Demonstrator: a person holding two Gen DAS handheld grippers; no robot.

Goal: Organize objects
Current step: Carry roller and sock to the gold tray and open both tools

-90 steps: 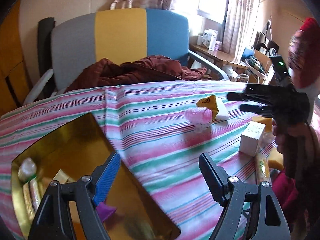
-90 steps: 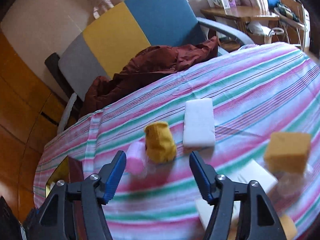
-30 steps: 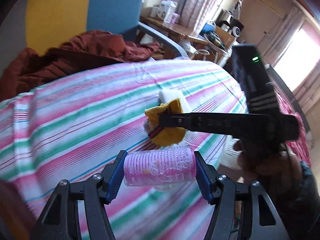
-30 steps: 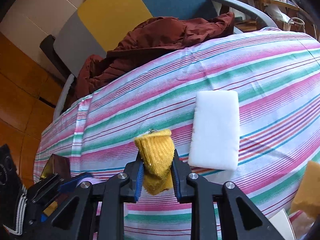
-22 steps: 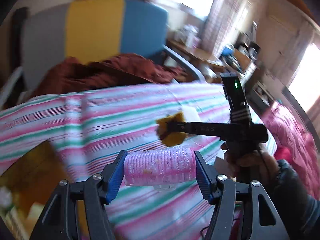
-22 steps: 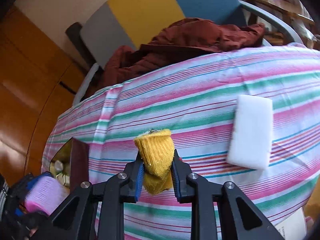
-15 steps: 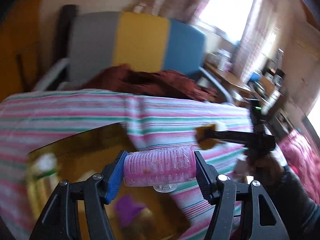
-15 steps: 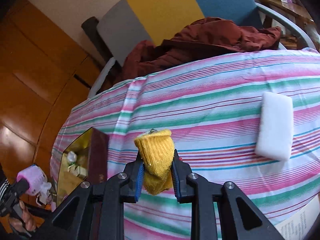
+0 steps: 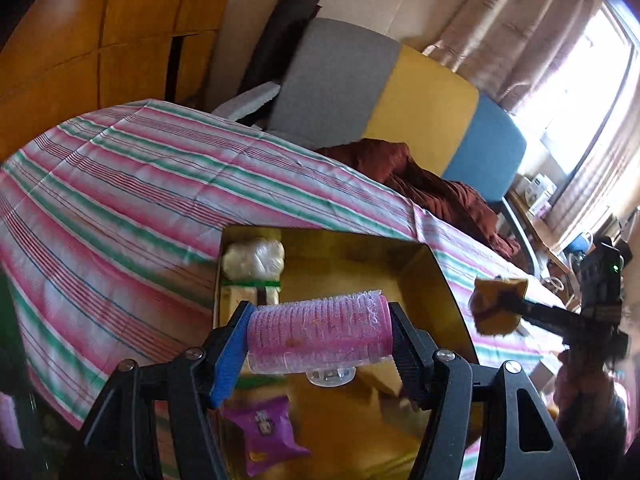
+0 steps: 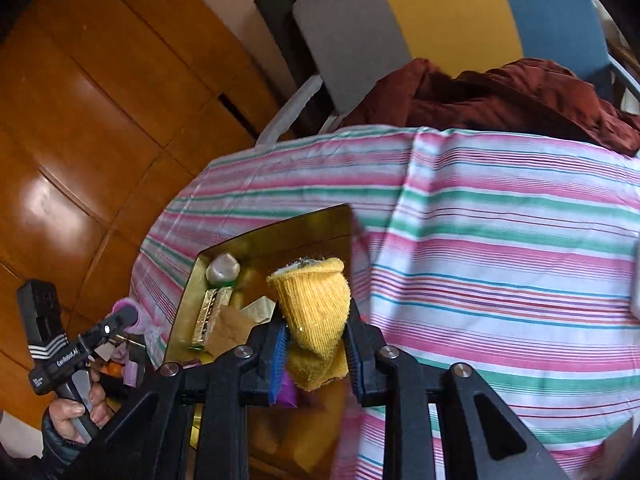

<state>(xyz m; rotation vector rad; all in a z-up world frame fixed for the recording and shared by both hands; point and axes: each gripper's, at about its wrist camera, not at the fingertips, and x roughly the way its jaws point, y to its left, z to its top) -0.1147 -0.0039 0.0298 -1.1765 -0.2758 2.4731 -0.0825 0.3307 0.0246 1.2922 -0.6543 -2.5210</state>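
Observation:
My left gripper [image 9: 318,338] is shut on a pink hair roller [image 9: 318,332], held crosswise above the gold box [image 9: 432,276]. My right gripper [image 10: 316,344] is shut on a yellow knitted sock-like cloth [image 10: 314,308] that hangs over the box's [image 10: 280,228] right edge. In the left wrist view the right gripper [image 9: 498,312] comes in from the right with that yellow cloth [image 9: 494,304]. In the right wrist view the left gripper [image 10: 128,316] and its pink roller [image 10: 126,304] show at the box's left side.
The box holds a white wrapped ball [image 9: 254,258], gold bars [image 10: 210,316] and a purple packet [image 9: 266,436]. It sits on a striped tablecloth [image 9: 120,200]. A grey, yellow and blue chair [image 9: 400,108] with a maroon jacket [image 10: 500,96] stands behind the table. A hand [image 10: 76,408] grips the left tool.
Both grippers have swung left from the table's middle to the gold box, carrying the pink roller and the yellow cloth. The white block has left the right wrist view.

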